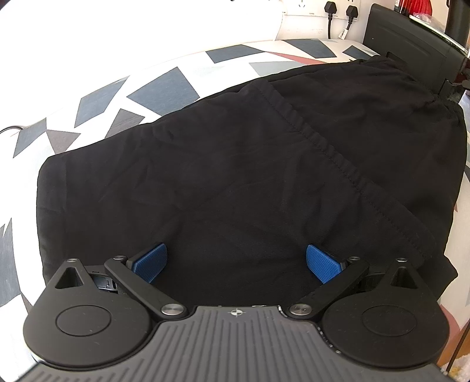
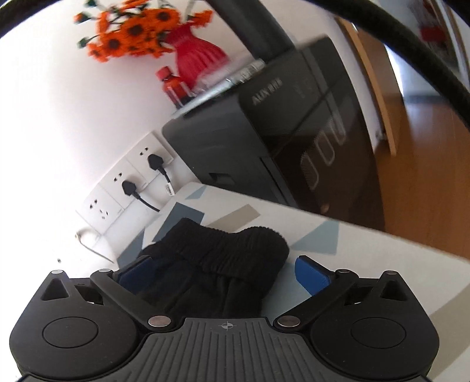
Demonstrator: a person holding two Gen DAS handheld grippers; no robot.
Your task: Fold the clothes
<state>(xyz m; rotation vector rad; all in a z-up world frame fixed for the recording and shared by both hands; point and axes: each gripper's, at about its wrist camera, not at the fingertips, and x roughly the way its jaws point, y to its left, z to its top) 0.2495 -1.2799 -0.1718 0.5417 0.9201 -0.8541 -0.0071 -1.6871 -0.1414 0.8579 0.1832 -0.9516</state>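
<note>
From your left wrist, the black cotton garment with a stitched seam (image 1: pixel 235 164) lies spread flat on the white tabletop printed with grey and blue angular shapes (image 1: pixel 152 88), and it fills most of the view. Your left gripper (image 1: pixel 235 264) hangs over the garment's near edge with its blue ribbed pads (image 1: pixel 151 261) spread wide and nothing clamped between them; the cloth under them looks smooth, so I judge you are hovering here to pick the next fold line, not to pin anything. Beyond the garment's far edge, black plugs sit in white wall sockets (image 1: pixel 340 11), and a black appliance cabinet (image 1: pixel 411 38) stands past its far right corner. From your right wrist, the view is tilted and blurred. The garment's gathered, ribbed elastic waistband (image 2: pixel 232 244) bunches up in a hump on the tabletop, and your right gripper (image 2: pixel 223 273) straddles it with the jaws fully apart: the left pad sits just beside the cloth, and the right pad stands clear over bare tabletop. Nothing is gripped, so the waistband rests where it lies. Beyond the garment, a red pleated vase of orange artificial flowers (image 2: pixel 196 55) tops the black cabinet.
</note>
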